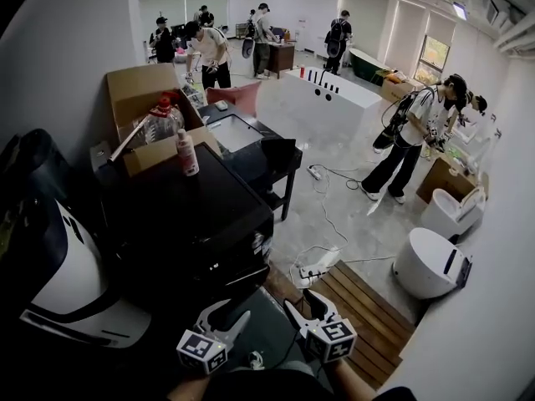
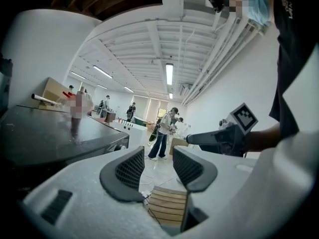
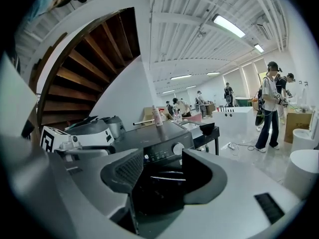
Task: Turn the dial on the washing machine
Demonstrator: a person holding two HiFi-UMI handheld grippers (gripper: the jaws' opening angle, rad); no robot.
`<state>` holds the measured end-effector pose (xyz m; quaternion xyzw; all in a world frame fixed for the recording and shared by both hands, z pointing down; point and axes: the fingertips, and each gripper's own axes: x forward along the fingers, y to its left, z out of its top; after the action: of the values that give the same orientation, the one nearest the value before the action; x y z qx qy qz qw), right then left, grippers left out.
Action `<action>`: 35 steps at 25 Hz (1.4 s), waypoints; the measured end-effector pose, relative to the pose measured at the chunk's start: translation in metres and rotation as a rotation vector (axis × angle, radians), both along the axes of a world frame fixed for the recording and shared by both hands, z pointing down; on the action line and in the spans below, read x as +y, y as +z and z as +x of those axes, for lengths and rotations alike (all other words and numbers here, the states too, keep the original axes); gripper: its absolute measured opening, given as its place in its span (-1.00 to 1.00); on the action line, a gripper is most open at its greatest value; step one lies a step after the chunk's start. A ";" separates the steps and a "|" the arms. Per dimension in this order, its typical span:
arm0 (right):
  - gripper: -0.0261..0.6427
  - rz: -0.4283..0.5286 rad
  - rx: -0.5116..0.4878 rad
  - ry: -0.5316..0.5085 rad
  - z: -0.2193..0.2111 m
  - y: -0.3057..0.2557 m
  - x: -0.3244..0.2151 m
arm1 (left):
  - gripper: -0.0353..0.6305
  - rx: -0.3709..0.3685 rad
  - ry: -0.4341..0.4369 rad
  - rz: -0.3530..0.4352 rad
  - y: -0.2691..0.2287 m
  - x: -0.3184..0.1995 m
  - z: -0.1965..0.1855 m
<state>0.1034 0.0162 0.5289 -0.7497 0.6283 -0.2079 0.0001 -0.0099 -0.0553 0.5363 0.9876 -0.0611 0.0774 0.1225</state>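
Observation:
The black washing machine [image 1: 192, 224] stands in front of me, left of centre. In the right gripper view its front panel faces me, with the round silver dial [image 3: 178, 148] beside a small lit display. My right gripper [image 3: 162, 171] stands open and empty, well short of the dial. In the head view it sits low at the bottom [image 1: 299, 303], beside my left gripper [image 1: 227, 314]. The left gripper [image 2: 158, 166] is also open with nothing between its jaws, and it looks out past the machine's dark top [image 2: 50, 138] into the room.
A pink-capped bottle [image 1: 187, 153] stands on the machine, with a cardboard box [image 1: 142, 98] holding a jug behind it. A black table [image 1: 267, 161] stands beyond. A wooden slat platform [image 1: 359, 303], a power strip [image 1: 313, 270] and white toilets [image 1: 430, 261] are at the right. Several people stand farther off.

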 end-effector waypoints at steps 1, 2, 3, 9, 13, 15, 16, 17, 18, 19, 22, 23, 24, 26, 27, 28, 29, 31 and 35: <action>-0.25 -0.003 0.004 -0.004 0.003 0.004 -0.006 | -0.37 -0.002 -0.004 -0.003 0.001 -0.005 0.002; -0.26 -0.005 0.007 -0.008 0.006 0.007 -0.011 | -0.37 -0.005 -0.007 -0.007 0.002 -0.009 0.004; -0.26 -0.009 0.009 -0.013 0.009 0.008 -0.016 | -0.37 -0.006 -0.011 -0.012 0.004 -0.012 0.006; -0.26 -0.045 0.011 -0.079 0.024 0.011 -0.044 | -0.37 -0.023 -0.072 -0.030 0.006 -0.024 0.016; -0.26 -0.067 0.020 -0.152 0.037 0.016 -0.067 | -0.37 -0.024 -0.149 -0.041 0.004 -0.033 0.023; -0.26 -0.075 0.022 -0.189 0.044 0.018 -0.078 | -0.37 -0.027 -0.190 -0.046 0.003 -0.036 0.026; -0.26 -0.077 0.024 -0.205 0.048 0.018 -0.084 | -0.37 -0.028 -0.209 -0.047 0.002 -0.038 0.027; -0.26 -0.080 0.026 -0.220 0.052 0.019 -0.089 | -0.37 -0.028 -0.230 -0.046 0.001 -0.040 0.029; -0.26 -0.082 0.029 -0.235 0.055 0.020 -0.094 | -0.37 -0.027 -0.250 -0.046 0.000 -0.042 0.030; -0.26 -0.086 0.034 -0.250 0.058 0.021 -0.098 | -0.37 -0.027 -0.271 -0.045 -0.001 -0.044 0.031; -0.26 -0.101 0.053 -0.295 0.067 0.027 -0.112 | -0.37 -0.026 -0.330 -0.044 -0.002 -0.047 0.032; -0.26 -0.105 0.058 -0.310 0.070 0.030 -0.116 | -0.37 -0.027 -0.349 -0.043 -0.002 -0.047 0.033; -0.27 -0.109 0.063 -0.324 0.072 0.033 -0.121 | -0.37 -0.029 -0.367 -0.042 -0.001 -0.047 0.032; -0.27 -0.116 0.072 -0.351 0.075 0.039 -0.130 | -0.37 -0.034 -0.403 -0.041 -0.001 -0.046 0.031; -0.27 -0.121 0.077 -0.364 0.077 0.042 -0.134 | -0.37 -0.035 -0.420 -0.041 0.000 -0.046 0.030; -0.27 -0.125 0.084 -0.376 0.078 0.045 -0.138 | -0.37 -0.037 -0.438 -0.042 0.001 -0.045 0.029; -0.27 -0.129 0.091 -0.389 0.079 0.047 -0.143 | -0.37 -0.039 -0.455 -0.044 0.003 -0.045 0.029; -0.27 -0.135 0.102 -0.415 0.081 0.052 -0.152 | -0.37 -0.043 -0.491 -0.048 0.005 -0.045 0.027; -0.27 -0.150 0.133 -0.466 0.083 0.063 -0.173 | -0.37 -0.047 -0.556 -0.053 0.007 -0.044 0.022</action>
<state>0.1868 -0.1567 0.5919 -0.5946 0.7656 -0.1983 -0.1448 0.0125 -0.0997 0.5436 0.9273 -0.3306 0.0653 0.1633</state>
